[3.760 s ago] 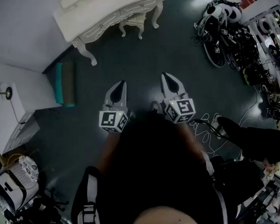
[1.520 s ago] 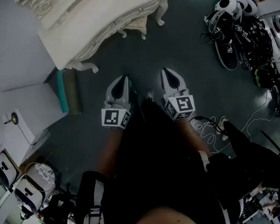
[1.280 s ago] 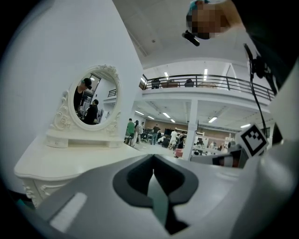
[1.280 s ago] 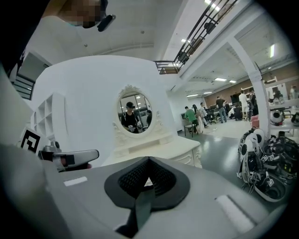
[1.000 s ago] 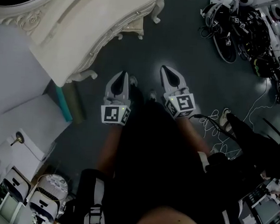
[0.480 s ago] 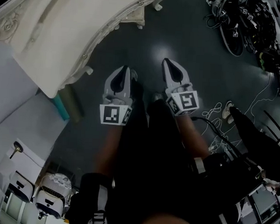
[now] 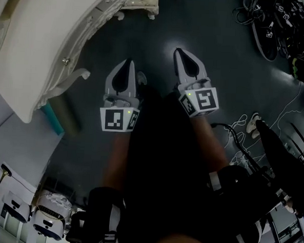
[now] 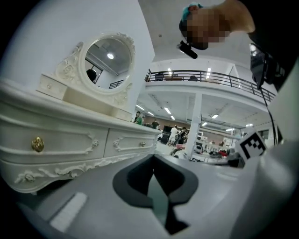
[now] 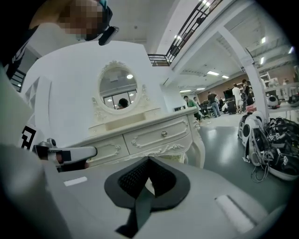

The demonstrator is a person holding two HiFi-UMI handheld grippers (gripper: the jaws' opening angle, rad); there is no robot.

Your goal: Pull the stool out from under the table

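Dark, glossy flooring (image 7: 221,76) is seen under everything in the head view. Nearest, the lower middle of that view is filled by the person's black clothing. Just ahead of it, the left gripper (image 7: 127,65) and the right gripper (image 7: 181,53) are held side by side above the floor, with a gap between them. Both are pointed towards the table (image 7: 39,39). Each pair of jaws is pressed together at the tips, and nothing is gripped by either.

A teal object (image 7: 50,118) is seen on the floor beside a carved table leg. The table's cream drawer fronts and oval mirror (image 8: 105,65) are shown in the left gripper view. The stool (image 7: 147,7) is tucked under the table. Only a cream corner and one leg of it can be made out at the head view's top edge, and it is touched by neither gripper. Farthest off, at the upper right, a heap of black gear and cables (image 7: 281,28) is spread on the floor.
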